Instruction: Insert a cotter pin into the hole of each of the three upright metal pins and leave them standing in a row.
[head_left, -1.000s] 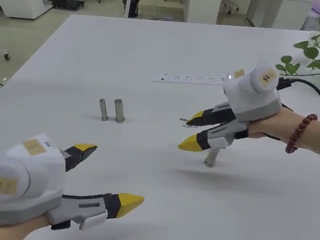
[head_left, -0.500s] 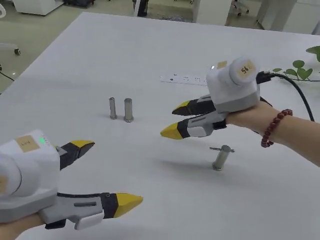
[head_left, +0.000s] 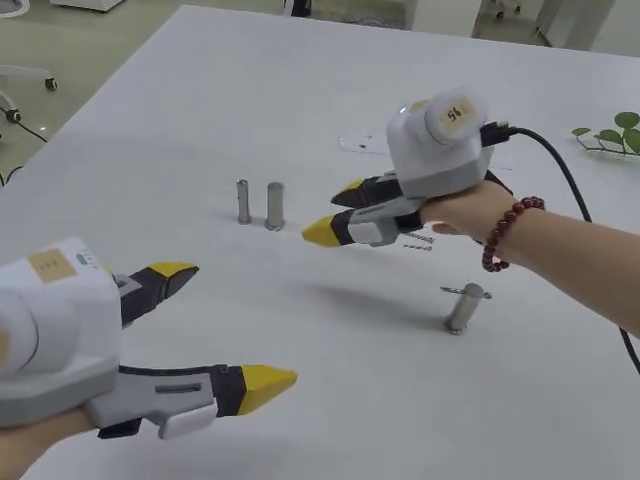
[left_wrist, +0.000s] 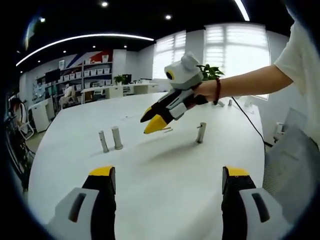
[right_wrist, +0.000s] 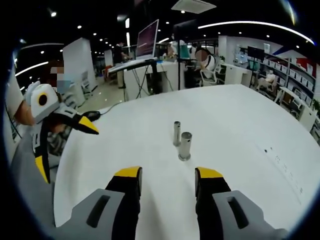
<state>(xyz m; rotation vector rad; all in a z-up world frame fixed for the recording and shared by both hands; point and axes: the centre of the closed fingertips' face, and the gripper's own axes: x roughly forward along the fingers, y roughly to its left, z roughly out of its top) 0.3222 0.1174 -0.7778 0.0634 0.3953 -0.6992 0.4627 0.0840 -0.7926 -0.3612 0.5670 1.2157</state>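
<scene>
Holds the left gripper (head_left: 240, 324) nearest and low over the table (head_left: 200, 100), jaws spread wide with nothing between them, apparently parked in readiness. Shows one metal pin (head_left: 460, 318) standing further out to the right with a cotter pin (head_left: 466, 292) through its head, well apart from the others and so not in any row yet. Points the right gripper (head_left: 328, 211), jaws slightly parted and empty, near the loose cotter pins (head_left: 419, 241) and toward the two bare metal pins (head_left: 274, 206) standing just beside each other beyond, probably choosing the next one.
</scene>
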